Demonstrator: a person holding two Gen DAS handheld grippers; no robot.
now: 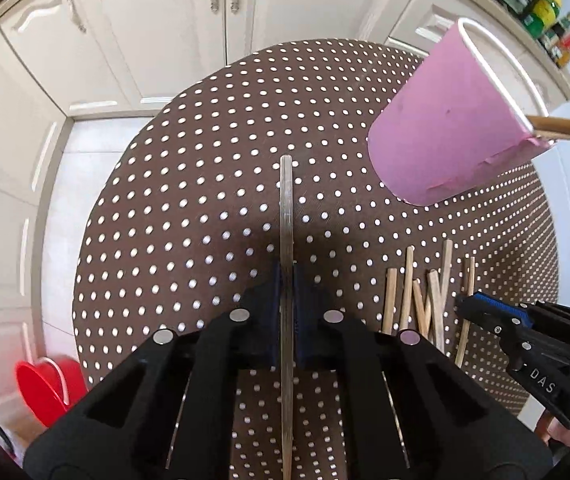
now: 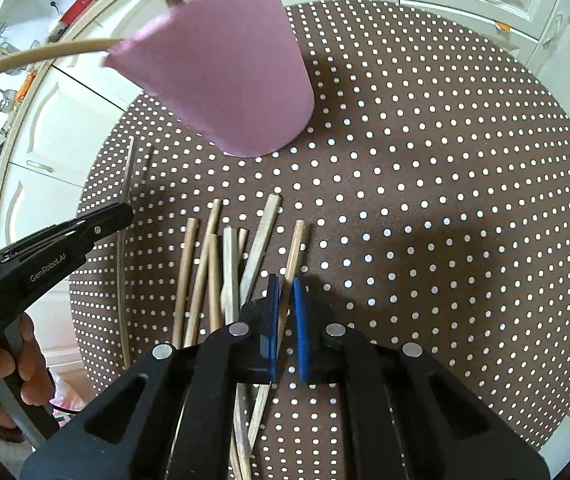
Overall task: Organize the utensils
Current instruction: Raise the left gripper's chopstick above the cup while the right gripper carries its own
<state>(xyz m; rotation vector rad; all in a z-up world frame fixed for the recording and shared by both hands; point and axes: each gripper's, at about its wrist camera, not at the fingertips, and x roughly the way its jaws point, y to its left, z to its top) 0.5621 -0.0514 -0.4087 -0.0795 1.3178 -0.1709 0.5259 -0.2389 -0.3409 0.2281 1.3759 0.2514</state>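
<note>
White kitchen cabinets ring a dotted brown desk (image 1: 205, 168). The left gripper (image 1: 287, 288) has its fingers clenched on a flat metal utensil (image 1: 286, 208), the right gripper (image 2: 283, 300) on one chopstick (image 2: 295, 248), likely bound for the pink cup (image 2: 229, 80) at twelve o'clock.

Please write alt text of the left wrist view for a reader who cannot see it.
The left gripper is shut on a thin pale stick above a brown polka-dot table. To its right stands a pink cup, with loose chopsticks lying beside the right gripper.
</note>
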